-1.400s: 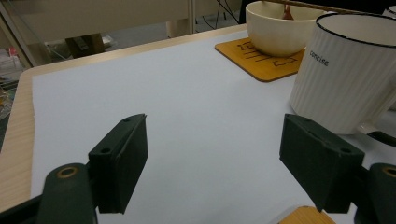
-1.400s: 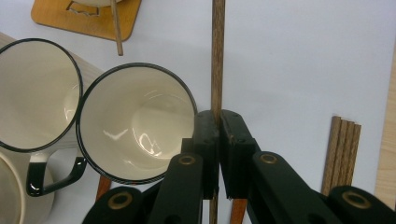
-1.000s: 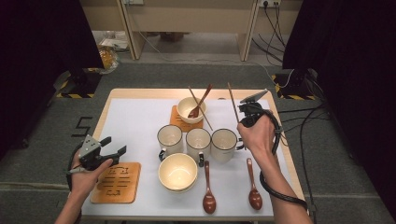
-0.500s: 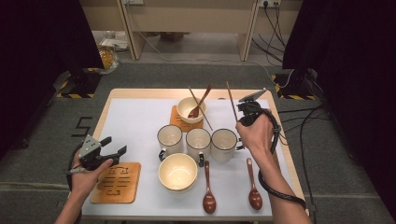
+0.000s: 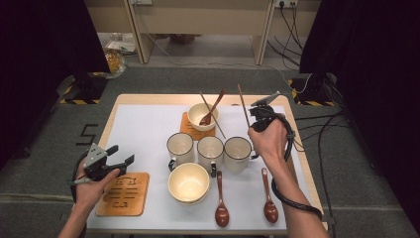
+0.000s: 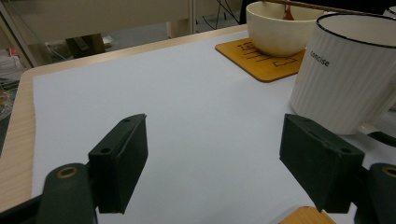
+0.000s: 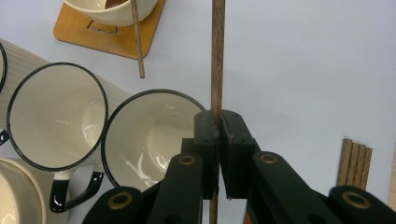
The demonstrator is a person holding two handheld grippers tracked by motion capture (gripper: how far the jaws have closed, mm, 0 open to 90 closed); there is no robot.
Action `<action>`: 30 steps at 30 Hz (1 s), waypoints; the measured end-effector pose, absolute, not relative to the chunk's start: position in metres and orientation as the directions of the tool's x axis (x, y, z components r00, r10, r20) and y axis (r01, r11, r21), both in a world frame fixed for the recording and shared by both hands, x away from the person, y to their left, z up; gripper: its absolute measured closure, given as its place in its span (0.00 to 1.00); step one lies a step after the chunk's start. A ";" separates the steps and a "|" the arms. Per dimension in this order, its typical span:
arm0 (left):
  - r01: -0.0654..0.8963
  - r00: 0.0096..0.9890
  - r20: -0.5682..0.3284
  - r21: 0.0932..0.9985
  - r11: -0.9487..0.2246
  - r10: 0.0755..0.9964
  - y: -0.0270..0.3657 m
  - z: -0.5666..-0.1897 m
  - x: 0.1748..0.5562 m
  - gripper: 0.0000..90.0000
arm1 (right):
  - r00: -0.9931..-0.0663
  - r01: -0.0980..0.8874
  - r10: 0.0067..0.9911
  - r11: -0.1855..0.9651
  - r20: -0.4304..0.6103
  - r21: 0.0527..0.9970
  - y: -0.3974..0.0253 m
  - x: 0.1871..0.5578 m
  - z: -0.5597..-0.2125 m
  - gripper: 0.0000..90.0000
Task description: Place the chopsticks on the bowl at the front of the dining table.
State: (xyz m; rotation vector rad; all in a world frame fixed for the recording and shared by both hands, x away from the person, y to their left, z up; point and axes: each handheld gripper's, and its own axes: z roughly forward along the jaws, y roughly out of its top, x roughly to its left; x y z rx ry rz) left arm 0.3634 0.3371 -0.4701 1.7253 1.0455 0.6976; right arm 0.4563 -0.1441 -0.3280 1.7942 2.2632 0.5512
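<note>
Between the right gripper's (image 7: 215, 122) clamped jaws stands a chopstick (image 7: 217, 56) — left gripper (image 6: 224, 163) gapes empty.

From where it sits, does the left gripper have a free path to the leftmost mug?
Probably yes. The left gripper is open, and bare white mat lies between it and the leftmost mug; nothing stands in that gap.

1. Left black two-jaw gripper (image 5: 120, 155) held low at the near left of the table, jaws spread wide, forearm entering from the bottom edge.
2. Right black two-jaw gripper (image 7: 218, 122) raised farther forward, jaws pressed together, wrist bent, cable looped around the forearm.
</note>
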 end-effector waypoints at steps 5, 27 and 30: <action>0.331 0.467 -0.009 0.929 -0.166 0.884 0.337 -0.470 0.363 0.26 | -0.245 0.891 0.967 0.195 0.073 0.409 -0.142 0.459 -0.328 0.95; 0.330 0.466 -0.011 0.930 -0.162 0.885 0.338 -0.470 0.363 0.26 | -0.261 0.889 0.963 0.212 0.069 0.407 -0.131 0.466 -0.327 0.95; 0.330 0.466 -0.010 0.930 -0.163 0.885 0.338 -0.470 0.363 0.26 | -0.263 0.887 0.962 0.213 0.069 0.410 -0.129 0.467 -0.326 0.95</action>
